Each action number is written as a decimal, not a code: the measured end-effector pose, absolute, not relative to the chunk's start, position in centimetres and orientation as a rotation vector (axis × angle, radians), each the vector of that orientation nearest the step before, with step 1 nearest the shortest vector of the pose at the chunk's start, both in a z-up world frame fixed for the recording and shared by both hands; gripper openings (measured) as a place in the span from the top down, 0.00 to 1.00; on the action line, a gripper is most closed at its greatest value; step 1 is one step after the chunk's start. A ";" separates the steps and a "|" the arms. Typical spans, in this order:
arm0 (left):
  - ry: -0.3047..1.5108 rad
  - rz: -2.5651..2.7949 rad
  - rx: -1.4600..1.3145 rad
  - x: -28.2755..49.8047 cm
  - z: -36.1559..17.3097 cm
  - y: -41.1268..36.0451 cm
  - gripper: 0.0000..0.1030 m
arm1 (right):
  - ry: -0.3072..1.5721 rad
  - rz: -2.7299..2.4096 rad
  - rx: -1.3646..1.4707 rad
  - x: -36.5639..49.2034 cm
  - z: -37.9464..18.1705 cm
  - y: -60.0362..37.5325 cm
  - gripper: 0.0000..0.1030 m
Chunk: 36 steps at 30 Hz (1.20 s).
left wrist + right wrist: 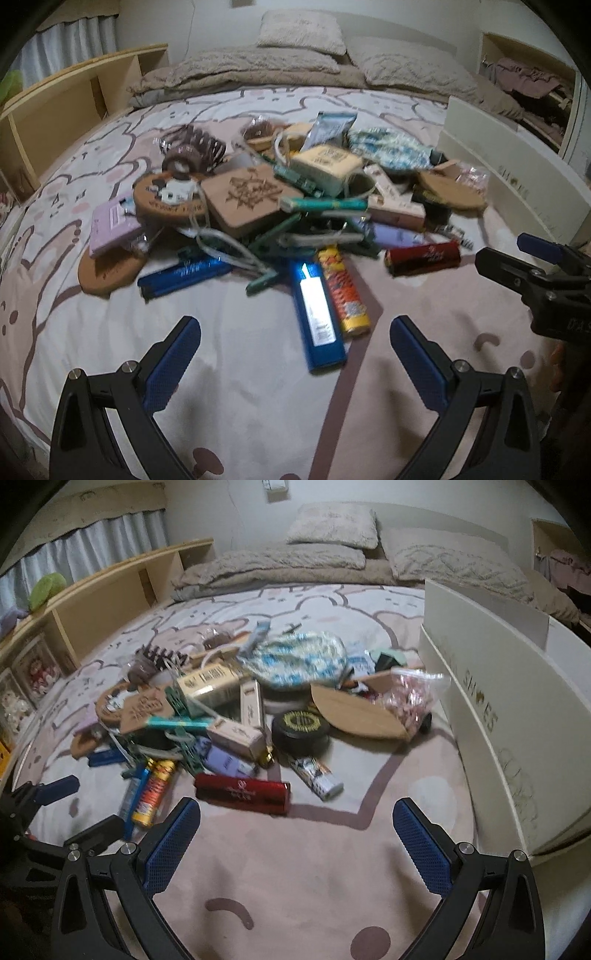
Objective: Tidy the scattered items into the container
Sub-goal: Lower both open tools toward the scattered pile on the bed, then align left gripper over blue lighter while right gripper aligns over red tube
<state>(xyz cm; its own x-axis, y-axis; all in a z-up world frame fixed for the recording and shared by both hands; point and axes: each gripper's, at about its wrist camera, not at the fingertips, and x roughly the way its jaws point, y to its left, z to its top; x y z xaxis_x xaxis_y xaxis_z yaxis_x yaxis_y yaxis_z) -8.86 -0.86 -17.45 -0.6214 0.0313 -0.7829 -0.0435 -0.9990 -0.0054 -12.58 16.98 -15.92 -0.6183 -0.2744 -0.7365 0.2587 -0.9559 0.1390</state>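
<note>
1. Left wrist view is showing the scattered items as one heap (295, 199) lying on the bed cover (229, 369), mid-frame, ahead of the left tool (295, 332).
2. At the heap's near edge a blue packet (317, 314) and a yellow-orange tube (343, 291) are lying side by side, touching, pointing toward the left tool.
3. A red box (242, 792) is lying flat just beyond the right tool (297, 814); a black round tin (301, 725) is sitting behind it, and a clear bag of pink pieces (410, 694) is resting near the container.
4. The container, a white shoe box (517, 716), is standing on the bed at the right of the heap, apart from it; its inside is not showing in either view.
5. The left tool is hovering with its blue pads spread wide and gripping nothing.
6. The right tool is likewise standing wide apart and carrying nothing; it is also appearing at the right edge of the left wrist view.
7. Beige pillows (301, 31) and a folded blanket (251, 72) are lying at the bed's far end; a wooden shelf (122, 587) is running along the left side.
</note>
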 end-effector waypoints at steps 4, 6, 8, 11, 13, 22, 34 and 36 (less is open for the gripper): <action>0.031 2.785 -1.401 -9.0 -18.5 -1.0 0.00 | 0.006 -2.575 1.218 -12.8 -17.3 16.5 0.00; 0.026 2.784 -1.418 -9.1 -18.8 -1.1 0.00 | 0.024 -2.565 1.229 -12.9 -17.8 16.0 0.00; 0.027 2.782 -1.437 -9.3 -19.1 -1.2 0.00 | 0.041 -2.558 1.234 -12.9 -18.2 15.6 0.00; 0.042 2.788 -1.483 -9.5 -19.8 -1.3 0.00 | 0.080 -2.556 1.245 -12.9 -18.8 15.2 0.00; 0.042 2.806 -1.495 -9.5 -19.9 -1.5 0.00 | 0.112 -2.558 1.249 -12.8 -19.0 15.0 0.00; 0.019 2.836 -1.528 -9.5 -20.4 -2.0 0.00 | 0.206 -2.580 1.296 -12.5 -19.3 14.3 0.00; -0.164 2.984 -1.593 -9.1 -20.2 -5.7 0.00 | 0.175 -2.546 1.335 -12.8 -18.6 14.0 0.00; -0.215 3.015 -1.602 -9.1 -20.2 -6.8 0.00 | 0.162 -2.521 1.322 -12.8 -18.3 13.4 0.00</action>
